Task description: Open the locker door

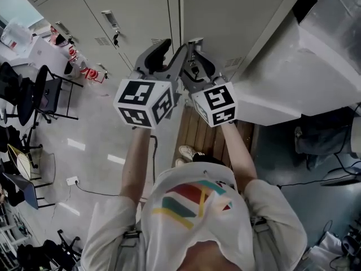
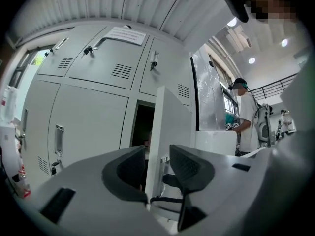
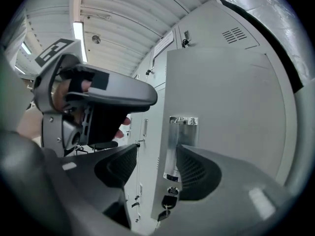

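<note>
Two grey plastic grippers, both spread, nothing pinched: left gripper (image 2: 156, 150), right gripper (image 3: 156, 150). One pale grey metal locker door (image 3: 236, 102) stands ajar. Its free edge lines up between the left jaws, and its one silver handle plate (image 3: 181, 136) between the right.

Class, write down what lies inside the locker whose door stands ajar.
Beside the part-open locker door only a narrow dark gap shows. The inside is in shadow, so no contents can be made out, and the door itself covers the rest.
</note>
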